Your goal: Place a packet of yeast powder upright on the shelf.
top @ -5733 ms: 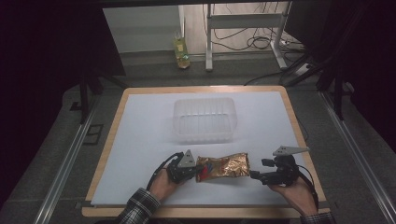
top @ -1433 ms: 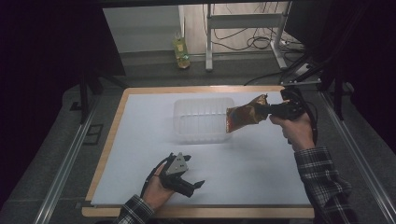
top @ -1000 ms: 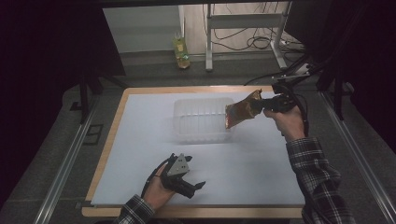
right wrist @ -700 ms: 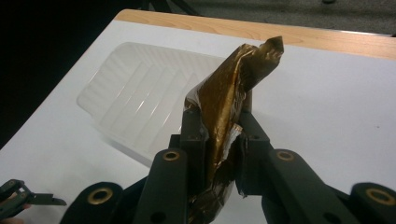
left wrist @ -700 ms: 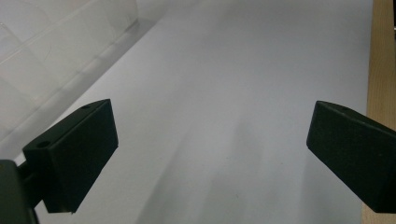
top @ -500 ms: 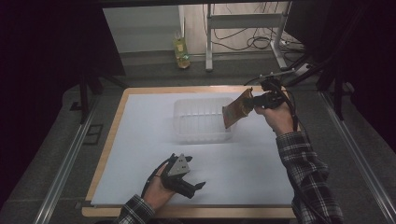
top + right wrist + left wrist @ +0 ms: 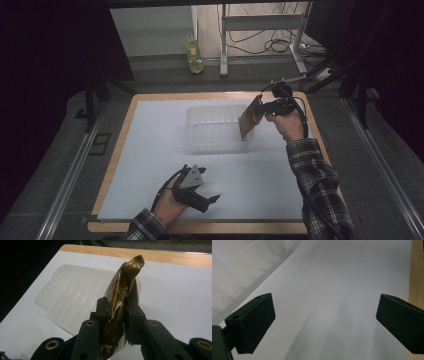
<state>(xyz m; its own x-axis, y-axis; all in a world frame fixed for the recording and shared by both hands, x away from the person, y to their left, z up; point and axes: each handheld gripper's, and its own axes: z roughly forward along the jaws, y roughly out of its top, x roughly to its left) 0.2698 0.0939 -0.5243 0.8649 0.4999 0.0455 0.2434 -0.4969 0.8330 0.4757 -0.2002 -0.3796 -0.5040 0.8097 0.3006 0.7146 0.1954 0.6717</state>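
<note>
Both forearms wear dark plaid flannel sleeves (image 7: pixel 317 175), and each hand carries a black two-jaw gripper: the left gripper (image 7: pixel 212 199) at lower centre has a grey three-cornered plate, the right gripper (image 7: pixel 262 107) at upper right trails a black cable and shows brass-ringed holes.

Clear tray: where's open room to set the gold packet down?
The clear tray looks bare inside. The white mat is free left of it, and between tray and left gripper. Tight at the tray's right rim, where the right gripper holds the gold packet.

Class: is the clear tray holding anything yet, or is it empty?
Empty: the tray's ribbed floor is bare; the packet stays clamped above it.
</note>
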